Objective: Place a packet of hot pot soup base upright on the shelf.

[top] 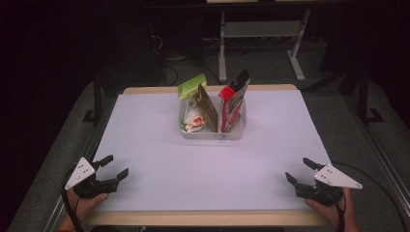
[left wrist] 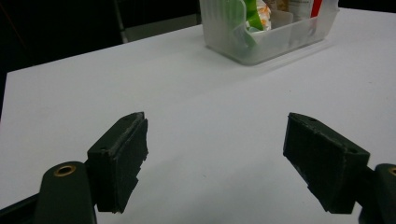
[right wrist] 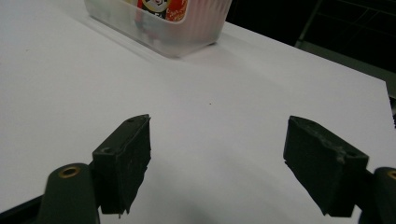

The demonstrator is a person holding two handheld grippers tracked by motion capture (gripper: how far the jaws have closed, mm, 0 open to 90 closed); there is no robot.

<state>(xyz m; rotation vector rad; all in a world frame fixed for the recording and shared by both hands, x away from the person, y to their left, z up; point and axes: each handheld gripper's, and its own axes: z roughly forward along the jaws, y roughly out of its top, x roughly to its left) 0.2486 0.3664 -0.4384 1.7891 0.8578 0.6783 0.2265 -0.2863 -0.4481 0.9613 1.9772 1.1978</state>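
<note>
A clear plastic bin (top: 212, 131) stands at the far middle of the white table (top: 159, 159). Several snack packets stand upright in it: a green one (top: 191, 86), a brown one (top: 207, 107), a red one (top: 233, 99) and a white one with red and green print (top: 194, 121). My left gripper (top: 114, 166) rests open at the near left corner, held by a hand. At the near right corner my right gripper (top: 300, 170) is open too. Both point toward the bin (left wrist: 271, 35) (right wrist: 159, 21), with nothing between their jaws (left wrist: 215, 154) (right wrist: 217, 161).
The table has a wooden edge (top: 208, 218) along the front. Behind it on the grey floor stand a white metal frame (top: 261, 29) and cables (top: 169, 58). Dark frame legs (top: 96, 101) flank the table.
</note>
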